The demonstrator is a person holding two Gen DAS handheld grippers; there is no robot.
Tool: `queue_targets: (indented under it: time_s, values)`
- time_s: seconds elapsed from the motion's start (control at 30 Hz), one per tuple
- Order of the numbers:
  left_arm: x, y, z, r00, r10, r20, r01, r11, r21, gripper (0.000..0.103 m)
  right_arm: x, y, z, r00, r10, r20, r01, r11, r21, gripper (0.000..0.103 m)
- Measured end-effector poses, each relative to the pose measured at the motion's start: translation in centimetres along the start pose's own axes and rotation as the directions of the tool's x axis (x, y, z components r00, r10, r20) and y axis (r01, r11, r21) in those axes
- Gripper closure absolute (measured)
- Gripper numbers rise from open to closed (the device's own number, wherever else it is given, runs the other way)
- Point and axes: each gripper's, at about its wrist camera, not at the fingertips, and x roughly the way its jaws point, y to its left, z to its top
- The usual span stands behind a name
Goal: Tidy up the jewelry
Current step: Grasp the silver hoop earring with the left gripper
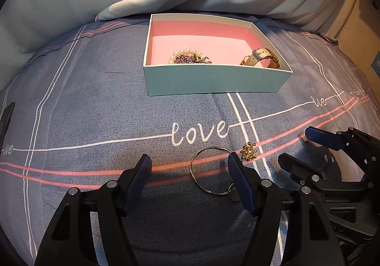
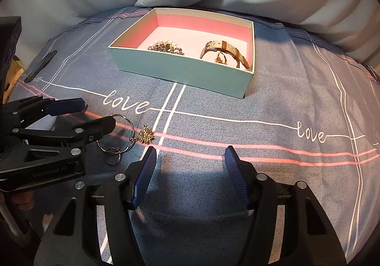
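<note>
**both claws spread over the loose jewelry**

the left gripper (image 1: 189, 162) hangs low over the blue bedsheet (image 1: 95, 109), fingers spread wide, nothing pinched. the silver bangle (image 1: 201, 171) lies between them, a small silver ring (image 2: 112, 156) touching its near edge. a gold brooch (image 1: 248, 151) sits just beside the bangle. the right gripper (image 2: 190, 155) is spread too, holding nothing. farther back, the teal box (image 1: 213, 82) holds a pearl bracelet (image 1: 186, 52), a dark beaded piece (image 1: 190, 59) and a watch (image 2: 225, 51).
</note>
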Motion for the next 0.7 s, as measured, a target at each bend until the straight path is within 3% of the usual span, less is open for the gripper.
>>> queue_targets:
  time_s: [0.17, 0.23, 0.27, 0.33, 0.43, 0.7]
  values:
    - [0.9, -0.3, -0.1, 0.999, 0.037, -0.006, -0.037, 0.998, 0.041, 0.045, 0.3, 0.3, -0.4, 1.000, 0.000, -0.011, 0.000, 1.000, -0.005, 0.043]
    - [1.0, -0.5, -0.1, 0.998, 0.059, -0.003, -0.059, 0.996, 0.061, 0.059, 0.6, 0.5, -0.7, 1.000, -0.003, -0.018, 0.003, 1.000, -0.005, 0.043]
    - [1.0, -0.4, -0.1, 0.998, 0.063, 0.002, -0.063, 0.996, 0.065, 0.061, 0.9, 0.5, -0.8, 1.000, -0.001, -0.024, 0.001, 1.000, -0.004, 0.043]
    - [0.9, -0.4, 0.0, 0.998, 0.065, 0.007, -0.066, 0.995, 0.071, 0.078, 1.1, 0.8, -1.0, 1.000, -0.009, -0.026, 0.008, 1.000, -0.010, 0.043]
    - [0.9, -0.3, 0.1, 0.999, 0.046, 0.004, -0.046, 0.997, 0.064, 0.095, 1.2, 1.2, -1.2, 1.000, -0.022, -0.022, 0.021, 0.999, -0.029, 0.043]
    - [0.6, 0.3, 0.3, 1.000, -0.009, 0.011, 0.009, 1.000, 0.004, 0.100, 1.2, 1.4, -1.3, 1.000, -0.020, -0.020, 0.020, 0.999, -0.035, 0.046]
